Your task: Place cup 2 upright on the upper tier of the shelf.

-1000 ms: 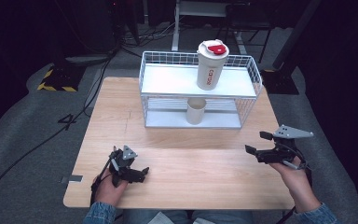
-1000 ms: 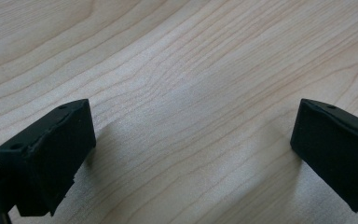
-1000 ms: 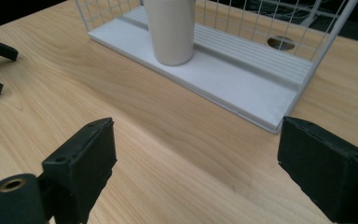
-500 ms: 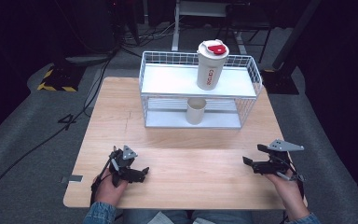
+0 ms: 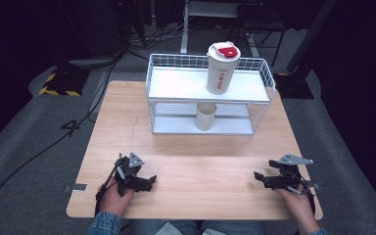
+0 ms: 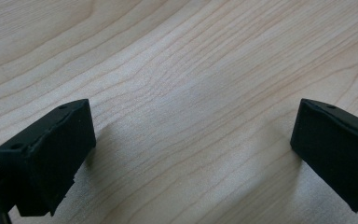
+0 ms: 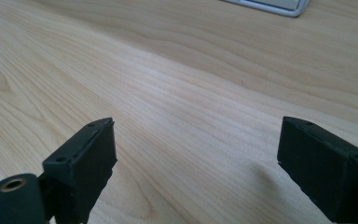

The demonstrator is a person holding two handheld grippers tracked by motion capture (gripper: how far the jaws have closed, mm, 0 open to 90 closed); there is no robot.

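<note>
Near the front edge of the pale wooden worktop point(image 5: 191, 147), the left hand-held gripper point(image 5: 149, 182) sits by the front left corner. Its jaws are wide apart with nothing between them. The right hand-held gripper point(image 5: 257, 177) sits by the front right corner, wide apart and holding nothing too.

Farther back, a white wire rack with two shelves point(image 5: 262, 73) stands along the far edge. A small cream paper cup point(image 5: 205, 116) stands on its low shelf. I think it is light and soft and would squash, so hold its sides gently. A tall white cup with a red lid point(image 5: 221, 68) stands on the top shelf. It looks stiff and smooth, maybe slippery. Take it around the middle.

The wood looks flat and smooth. Beyond it are grey floor, black cables and a dark room.
</note>
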